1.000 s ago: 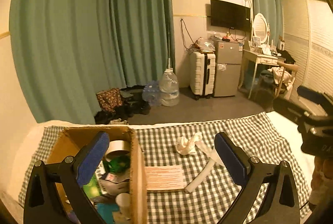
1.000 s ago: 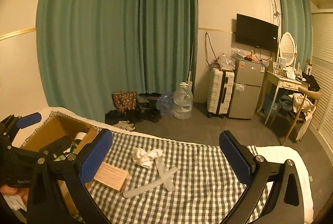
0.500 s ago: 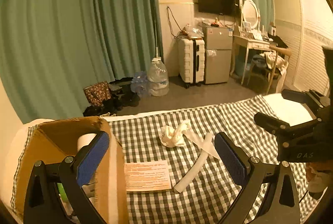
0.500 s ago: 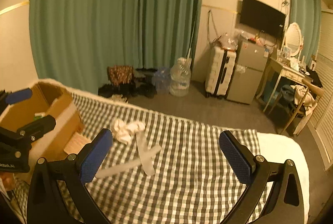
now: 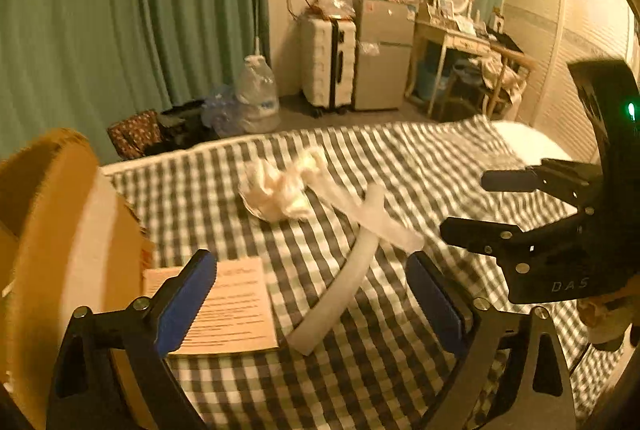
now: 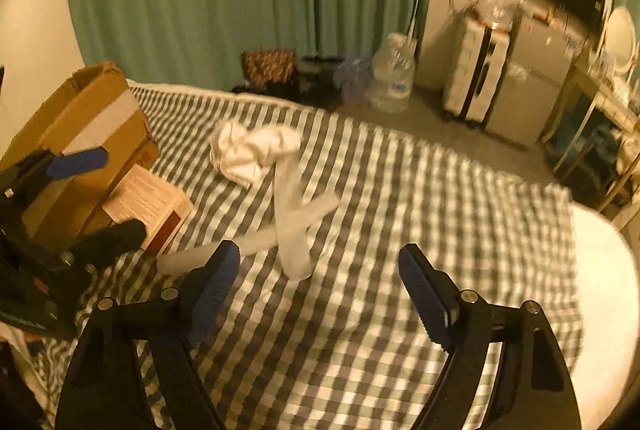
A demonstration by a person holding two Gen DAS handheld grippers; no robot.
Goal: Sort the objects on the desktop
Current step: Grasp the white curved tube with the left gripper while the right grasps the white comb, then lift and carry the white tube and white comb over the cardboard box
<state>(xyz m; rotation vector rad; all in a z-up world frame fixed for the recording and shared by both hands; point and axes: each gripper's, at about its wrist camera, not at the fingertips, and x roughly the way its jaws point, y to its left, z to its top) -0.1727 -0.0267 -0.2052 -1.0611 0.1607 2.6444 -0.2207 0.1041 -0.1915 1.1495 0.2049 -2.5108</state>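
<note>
Checked cloth [image 5: 360,370] covers the whole surface under your two grippers. At its left side stands the open cardboard box [image 6: 80,134], and just beside the box, touching its wall, lies a flat small carton with a printed label [image 5: 236,306] on top.

In the middle of the cloth you see a crumpled white tissue [image 6: 252,150]. Near it lie two white strips crossed over each other: the long foam strip [image 5: 344,286] runs toward the labelled carton, and the clear plastic strip [image 6: 294,226] lies across it, with one end near the tissue.

Your left gripper [image 5: 312,306] is wide open and holds nothing; its left blue pad [image 5: 184,302] is in front of the labelled carton, and the near end of the foam strip lies between its fingers, apart from both pads. Your right gripper [image 6: 320,290] is wide open too and holds nothing; the near end of the clear plastic strip lies just ahead of its fingers, a little to their left.
</note>
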